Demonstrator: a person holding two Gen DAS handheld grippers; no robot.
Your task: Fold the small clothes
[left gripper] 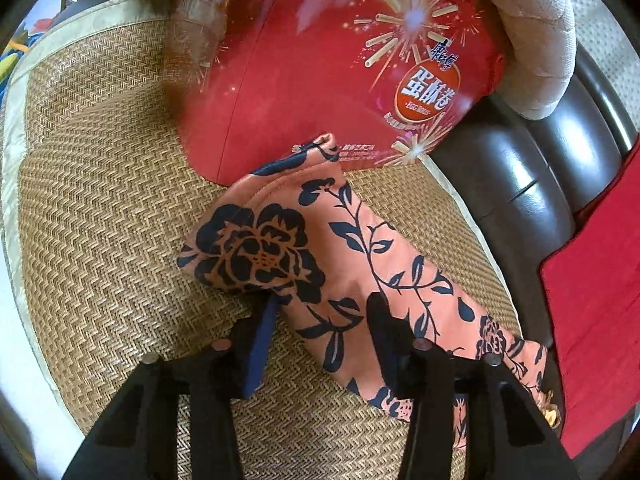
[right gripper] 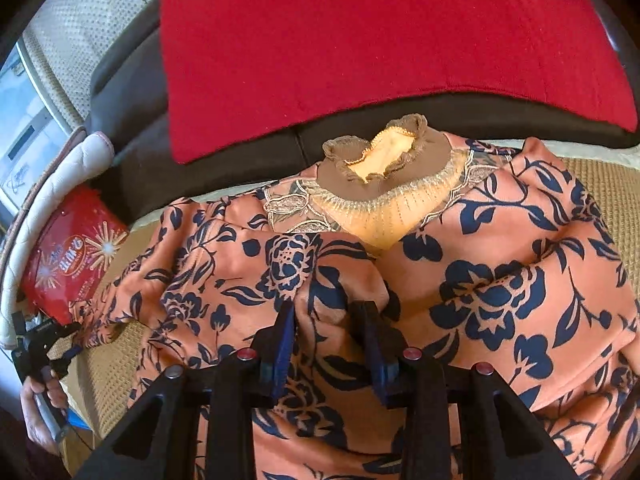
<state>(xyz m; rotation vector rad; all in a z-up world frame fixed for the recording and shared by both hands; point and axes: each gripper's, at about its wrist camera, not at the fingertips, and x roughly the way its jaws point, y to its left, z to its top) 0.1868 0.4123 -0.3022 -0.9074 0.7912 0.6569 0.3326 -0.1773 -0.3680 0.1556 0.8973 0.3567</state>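
An orange top with dark blue flowers (right gripper: pixel 500 240) lies spread on a woven mat (left gripper: pixel 100 200), its frilled tan collar (right gripper: pixel 380 184) at the far side. One sleeve (left gripper: pixel 360 248) stretches out over the mat, its cuff against a red snack bag (left gripper: pixel 320 80). My left gripper (left gripper: pixel 324 320) straddles this sleeve. Its left finger stands at the sleeve's edge and its right finger over the cloth, which lies flat between the jaws. My right gripper (right gripper: pixel 326 316) is shut on a raised fold of the top's front, below the collar.
The red snack bag (right gripper: pixel 68 256) stands at the mat's far end. A red cloth (right gripper: pixel 360 40) covers the dark leather sofa (left gripper: pixel 520 184) beyond the collar. A cream padded cushion (left gripper: pixel 532 32) sits behind the bag. A hand (right gripper: pixel 40 412) holds the left gripper's handle.
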